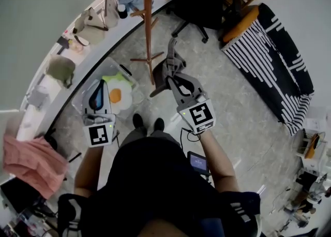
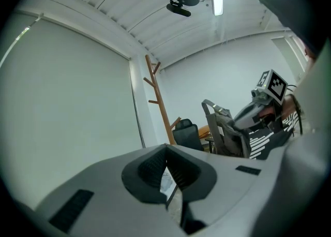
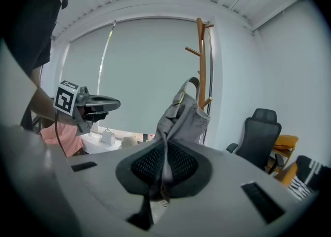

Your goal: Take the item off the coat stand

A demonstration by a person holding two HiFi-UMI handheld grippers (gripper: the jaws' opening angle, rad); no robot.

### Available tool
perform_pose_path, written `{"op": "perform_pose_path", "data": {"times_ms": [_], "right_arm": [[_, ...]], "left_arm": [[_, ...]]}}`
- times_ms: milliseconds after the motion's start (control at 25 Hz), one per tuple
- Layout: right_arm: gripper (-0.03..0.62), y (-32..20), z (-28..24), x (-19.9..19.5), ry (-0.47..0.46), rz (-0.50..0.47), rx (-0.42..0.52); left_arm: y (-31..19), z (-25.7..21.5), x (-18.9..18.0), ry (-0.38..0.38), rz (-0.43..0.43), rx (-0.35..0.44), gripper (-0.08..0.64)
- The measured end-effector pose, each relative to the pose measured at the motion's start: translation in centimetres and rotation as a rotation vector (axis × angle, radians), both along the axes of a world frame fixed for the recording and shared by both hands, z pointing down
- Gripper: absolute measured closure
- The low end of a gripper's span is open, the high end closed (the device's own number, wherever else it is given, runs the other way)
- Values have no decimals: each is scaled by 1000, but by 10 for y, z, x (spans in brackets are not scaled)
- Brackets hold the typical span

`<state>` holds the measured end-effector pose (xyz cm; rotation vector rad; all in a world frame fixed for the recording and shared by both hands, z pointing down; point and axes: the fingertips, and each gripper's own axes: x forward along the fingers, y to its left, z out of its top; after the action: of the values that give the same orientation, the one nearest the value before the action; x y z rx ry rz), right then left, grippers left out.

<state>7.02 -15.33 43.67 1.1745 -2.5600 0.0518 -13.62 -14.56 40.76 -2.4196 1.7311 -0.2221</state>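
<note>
**Right gripper** (image 3: 165,150): the jaws are closed on a thin fold of the grey canvas bag with a webbing strap (image 3: 184,114). The cloth is pinched between the black ribbed pads, and the bulk of the bag stands out beyond the jaw tips. The bag is off the tall wooden coat stand (image 3: 200,57) and clear of its pegs. The stand rises just behind the bag, on the far side.

**Left gripper** (image 2: 166,154): the jaws are together with nothing between them. It is held to the left, well apart from the bag.

**Likely hazards, as judged:**
- **Slip.** The grip takes only a fold of soft cloth. The bag's own weight, or a quick swing, could draw the fold out of the pads and drop the bag to the floor.
- **Snag.** The strap loop stands up near the pegs. A drift toward the far side could hook it on a peg and tilt the stand.
- **No support.** The left gripper holds nothing, so it would not catch a slip.
</note>
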Motion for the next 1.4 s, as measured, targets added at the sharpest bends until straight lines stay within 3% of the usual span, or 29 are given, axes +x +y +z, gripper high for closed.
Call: {"op": "perform_pose_path", "data": {"times_ms": [640,1400], "right_arm": [[555,13,28,-4,-4,5,-60],[554,18,44,-2,14,15,-48]], "left_arm": [[-1,2,-2,0,-14,-10,535],[-1,7,-3,2,-30,-12,535]]}}
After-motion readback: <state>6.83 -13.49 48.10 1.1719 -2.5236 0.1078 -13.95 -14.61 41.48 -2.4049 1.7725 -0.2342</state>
